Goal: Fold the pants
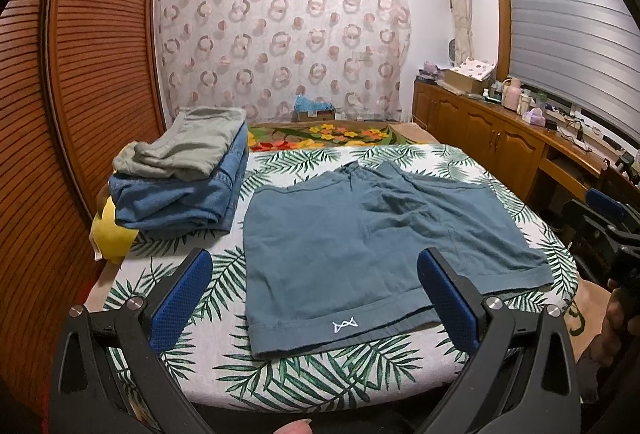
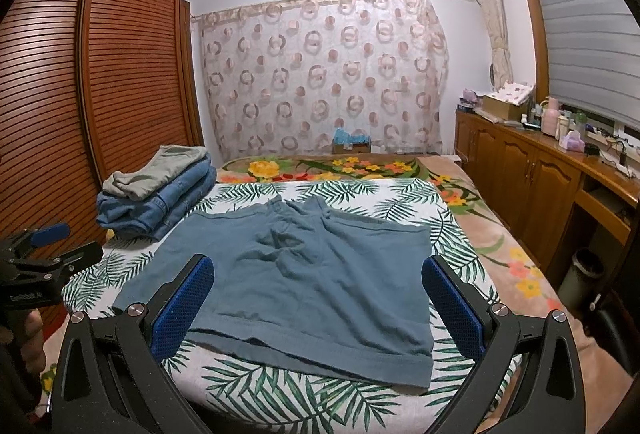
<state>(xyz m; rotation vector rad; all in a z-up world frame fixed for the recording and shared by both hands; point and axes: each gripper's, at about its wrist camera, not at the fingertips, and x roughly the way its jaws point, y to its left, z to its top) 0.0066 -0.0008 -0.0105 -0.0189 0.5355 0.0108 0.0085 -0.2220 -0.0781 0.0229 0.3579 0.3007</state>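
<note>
Hovering spread wide and holding nothing: left claw (image 1: 316, 298), above the near hem of the blue shorts (image 1: 360, 242). Same for right claw (image 2: 318, 304): blue pads apart, empty, over the shorts' near edge. Shorts lying flat and unfolded on the leaf-print bedsheet (image 1: 280, 374), waistband on the far side, small white logo (image 1: 344, 325) at the near hem. Stack of folded clothes (image 1: 180, 177) just beside the shorts on the left, next to the slatted wardrobe (image 1: 92, 53).

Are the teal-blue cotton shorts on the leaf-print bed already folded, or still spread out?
Spread out. The teal-blue cotton shorts lie flat on the leaf-print bedsheet, both legs side by side, hems nearest, waistband farthest; no fold is visible.
</note>
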